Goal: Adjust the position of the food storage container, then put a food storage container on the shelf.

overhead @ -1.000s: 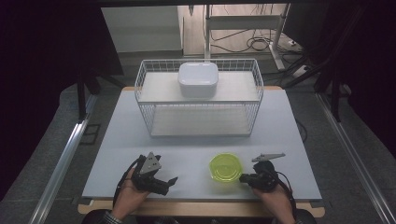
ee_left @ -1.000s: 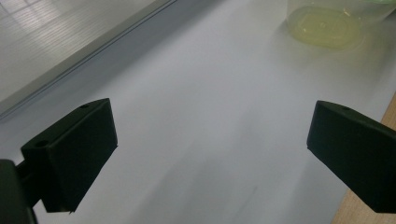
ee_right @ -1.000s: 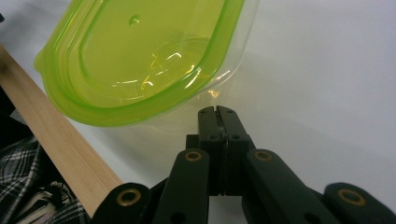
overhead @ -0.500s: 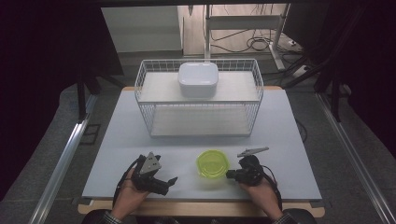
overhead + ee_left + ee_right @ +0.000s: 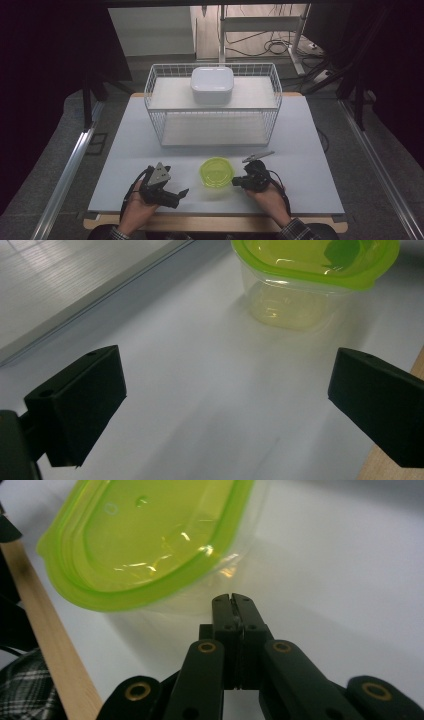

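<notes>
A clear tub with a lime-green lid [image 5: 216,172] stands at the front middle of the white table [image 5: 310,145]. My right gripper [image 5: 236,182] lies just to its right, jaws shut on nothing. In the right gripper view, the closed tips [image 5: 232,600] sit against the tub's [image 5: 150,540] clear side wall. My left gripper [image 5: 176,195] rests on the table at the front left, pointing right towards the tub. Its jaws [image 5: 225,400] stand wide open with bare table between them, and the tub [image 5: 310,270] is some way ahead of them.
A white wire rack [image 5: 215,122] stands across the back of the table, with a white lidded box [image 5: 212,84] on its upper shelf. The table's wooden front edge [image 5: 215,222] runs just behind both hands. Dark floor and metal rails flank the table.
My right gripper has slid to the left, and the green-lidded tub has moved left along with it, towards the table's middle. The left gripper has stayed in place.
</notes>
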